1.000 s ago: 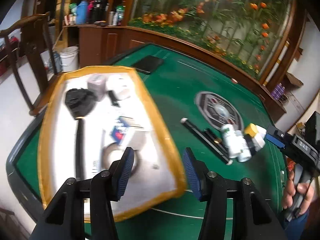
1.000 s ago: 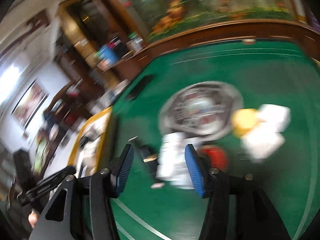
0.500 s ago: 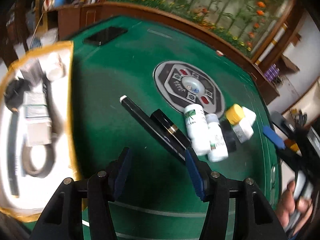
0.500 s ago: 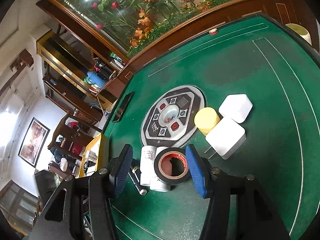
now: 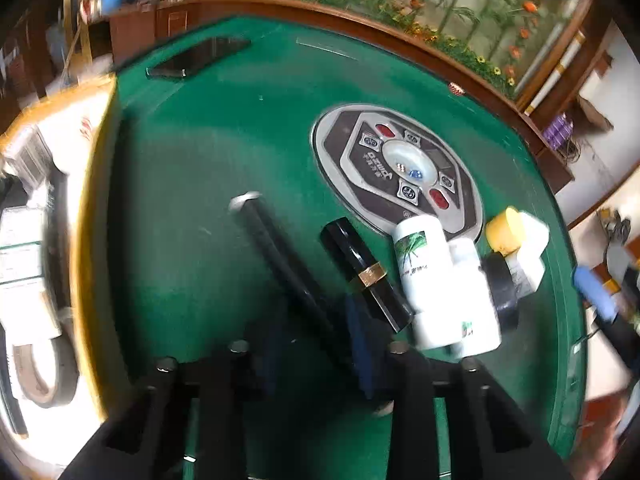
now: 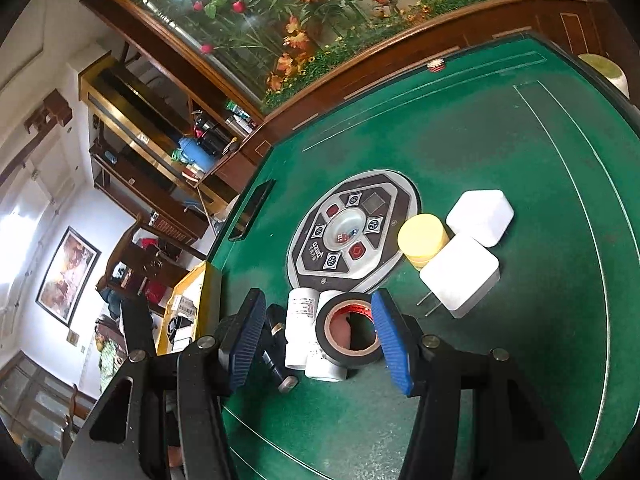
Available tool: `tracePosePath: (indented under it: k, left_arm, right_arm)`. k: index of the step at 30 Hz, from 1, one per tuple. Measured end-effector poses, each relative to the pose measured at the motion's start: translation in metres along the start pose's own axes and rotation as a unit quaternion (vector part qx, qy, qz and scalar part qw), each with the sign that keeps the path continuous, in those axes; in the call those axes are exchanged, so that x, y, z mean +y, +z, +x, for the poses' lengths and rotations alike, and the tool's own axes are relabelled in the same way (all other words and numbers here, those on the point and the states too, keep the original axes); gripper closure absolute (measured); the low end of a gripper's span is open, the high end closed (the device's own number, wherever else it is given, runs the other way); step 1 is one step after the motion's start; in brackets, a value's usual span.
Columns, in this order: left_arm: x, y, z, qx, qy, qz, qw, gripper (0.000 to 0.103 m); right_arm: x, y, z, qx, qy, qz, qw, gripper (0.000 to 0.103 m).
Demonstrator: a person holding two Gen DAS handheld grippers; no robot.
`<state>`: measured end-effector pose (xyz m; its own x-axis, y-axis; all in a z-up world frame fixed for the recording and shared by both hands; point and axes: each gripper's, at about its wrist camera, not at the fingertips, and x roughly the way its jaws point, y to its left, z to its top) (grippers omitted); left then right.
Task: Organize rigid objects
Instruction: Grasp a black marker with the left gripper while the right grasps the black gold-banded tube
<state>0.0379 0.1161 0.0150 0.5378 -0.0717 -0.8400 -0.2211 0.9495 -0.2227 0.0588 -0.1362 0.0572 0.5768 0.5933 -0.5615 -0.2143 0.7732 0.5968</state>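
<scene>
On the green felt table lie a long black rod (image 5: 288,272), a black tube with a gold band (image 5: 366,274), two white bottles (image 5: 424,268), a black tape roll (image 6: 350,330), a yellow cylinder (image 6: 422,240) and two white chargers (image 6: 460,276). My left gripper (image 5: 316,344) is open, low over the near end of the rod, its jaws on either side. My right gripper (image 6: 320,340) is open, with the tape roll and the bottles (image 6: 302,326) between its jaws. The yellow-rimmed tray (image 5: 86,240) at the left holds a grey tape ring and boxes.
A round dice panel (image 6: 352,232) is set in the table's middle. A dark phone (image 5: 198,58) lies at the far left corner. A wooden ledge with flowers runs along the far edge. Shelves and a chair stand beyond the table at the left.
My left gripper swung from over the tray rightward and down to the black rod. My right gripper steadied and closed in on the tape roll and bottles.
</scene>
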Motion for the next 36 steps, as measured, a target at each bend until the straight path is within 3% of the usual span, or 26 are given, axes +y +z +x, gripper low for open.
tracePosePath:
  k: [3, 5, 10, 14, 23, 25, 27, 29, 30, 31, 32, 33, 34, 36]
  left_arm:
    - [-0.006, -0.01, -0.004, -0.01, 0.024, 0.026, 0.9993, 0.083]
    - [-0.008, -0.019, -0.009, -0.01, 0.021, 0.031, 0.9993, 0.085]
    - [-0.005, -0.056, -0.031, -0.034, 0.027, 0.062, 0.9971, 0.087]
    - [0.003, -0.059, -0.033, -0.035, 0.01, 0.048, 0.9982, 0.087]
    - [0.002, -0.056, -0.027, -0.037, 0.003, 0.042, 0.9984, 0.087]
    - [0.003, -0.057, -0.028, -0.037, 0.001, 0.041, 0.9985, 0.087]
    - [0.002, -0.057, -0.028, -0.038, 0.003, 0.043, 0.9983, 0.087]
    - [0.001, -0.058, -0.028, -0.038, 0.005, 0.044, 0.9983, 0.087]
    - [0.001, -0.058, -0.028, -0.038, 0.006, 0.045, 0.9982, 0.087]
    - [0.0, -0.058, -0.027, -0.038, 0.008, 0.047, 0.9982, 0.087]
    - [0.0, -0.057, -0.027, -0.038, 0.009, 0.049, 0.9981, 0.087]
    - [-0.002, -0.055, -0.026, -0.037, 0.011, 0.051, 0.9979, 0.087]
    - [-0.003, -0.051, -0.024, -0.034, 0.014, 0.055, 0.9978, 0.087]
    - [-0.002, -0.043, -0.019, -0.026, 0.011, 0.052, 0.9983, 0.087]
  right_arm:
    - [0.008, -0.003, 0.004, 0.001, -0.004, -0.021, 1.0, 0.049]
    - [0.016, -0.006, 0.008, 0.003, -0.005, -0.041, 0.999, 0.049]
    - [0.051, -0.02, 0.022, 0.02, 0.002, -0.137, 0.99, 0.05]
    - [0.078, -0.034, 0.044, 0.054, -0.007, -0.206, 0.977, 0.064]
    - [0.113, -0.045, 0.123, 0.127, -0.101, -0.28, 0.946, 0.064]
    - [0.111, -0.046, 0.137, 0.141, -0.116, -0.277, 0.943, 0.069]
    - [0.109, -0.047, 0.146, 0.147, -0.141, -0.276, 0.939, 0.072]
    - [0.112, -0.049, 0.153, 0.141, -0.177, -0.299, 0.927, 0.073]
    - [0.11, -0.049, 0.157, 0.15, -0.173, -0.295, 0.927, 0.073]
    - [0.108, -0.049, 0.161, 0.162, -0.166, -0.291, 0.928, 0.081]
    - [0.105, -0.053, 0.164, 0.175, -0.161, -0.294, 0.926, 0.083]
    - [0.107, -0.057, 0.161, 0.16, -0.167, -0.318, 0.919, 0.086]
    - [0.107, -0.058, 0.157, 0.158, -0.165, -0.319, 0.92, 0.086]
    - [0.102, -0.051, 0.148, 0.156, -0.14, -0.286, 0.935, 0.086]
